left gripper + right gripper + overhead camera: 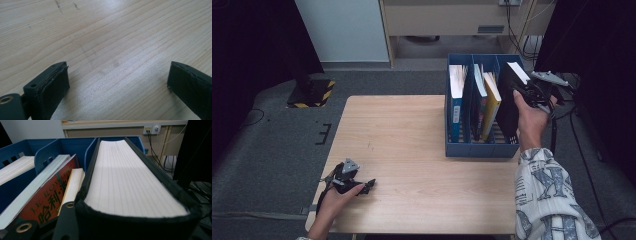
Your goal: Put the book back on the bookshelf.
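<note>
Right tool (532,91) gripping black book (508,107) in rightmost slot of blue rack (482,149). Left tool (368,186) resting on counter (412,150), jaws gaping, holding nothing.

pale matt wood-grain table (412,145), blue file rack (482,148) probably plastic, black book (130,185) with paper pages.

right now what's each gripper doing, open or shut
left gripper: open, empty, low over the table.
right gripper: shut on the black book in the blue file rack.
</note>
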Action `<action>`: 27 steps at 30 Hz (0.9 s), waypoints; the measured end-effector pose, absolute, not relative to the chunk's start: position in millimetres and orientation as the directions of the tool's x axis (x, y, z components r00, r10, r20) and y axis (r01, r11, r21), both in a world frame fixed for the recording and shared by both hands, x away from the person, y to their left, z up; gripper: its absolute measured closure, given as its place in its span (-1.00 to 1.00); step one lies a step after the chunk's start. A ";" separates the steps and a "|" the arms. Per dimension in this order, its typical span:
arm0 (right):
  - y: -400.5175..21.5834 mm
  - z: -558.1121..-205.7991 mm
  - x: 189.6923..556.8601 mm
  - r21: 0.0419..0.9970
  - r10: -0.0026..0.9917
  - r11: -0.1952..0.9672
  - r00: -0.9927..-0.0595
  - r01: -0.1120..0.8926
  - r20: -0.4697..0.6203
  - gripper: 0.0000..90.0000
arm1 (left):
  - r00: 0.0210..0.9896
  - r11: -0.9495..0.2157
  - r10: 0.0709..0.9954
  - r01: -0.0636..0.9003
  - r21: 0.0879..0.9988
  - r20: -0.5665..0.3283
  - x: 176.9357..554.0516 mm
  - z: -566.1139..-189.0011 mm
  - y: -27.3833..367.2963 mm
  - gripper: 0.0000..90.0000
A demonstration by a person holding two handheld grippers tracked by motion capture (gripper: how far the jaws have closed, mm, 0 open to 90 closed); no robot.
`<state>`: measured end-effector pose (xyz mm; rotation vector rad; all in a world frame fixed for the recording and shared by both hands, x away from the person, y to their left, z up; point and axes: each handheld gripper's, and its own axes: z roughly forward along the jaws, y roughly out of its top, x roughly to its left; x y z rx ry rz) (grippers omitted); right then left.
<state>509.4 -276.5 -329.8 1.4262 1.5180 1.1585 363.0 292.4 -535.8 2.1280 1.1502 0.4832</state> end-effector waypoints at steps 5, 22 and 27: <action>-273.9 -335.2 513.0 0.949 0.991 -0.026 -0.116 0.315 0.065 0.19 | 0.544 -0.393 0.839 0.594 0.701 0.010 362.9 -535.8 292.3 -0.93; -269.4 -352.0 525.8 0.937 0.992 0.002 -0.117 0.349 0.041 0.19 | 0.547 -0.395 0.837 0.593 0.702 0.009 362.9 -535.8 292.2 -0.93; -267.9 -355.7 528.3 0.935 0.992 -0.001 -0.117 0.354 0.045 0.19 | 0.547 -0.395 0.837 0.593 0.702 0.009 362.8 -535.8 292.1 -0.93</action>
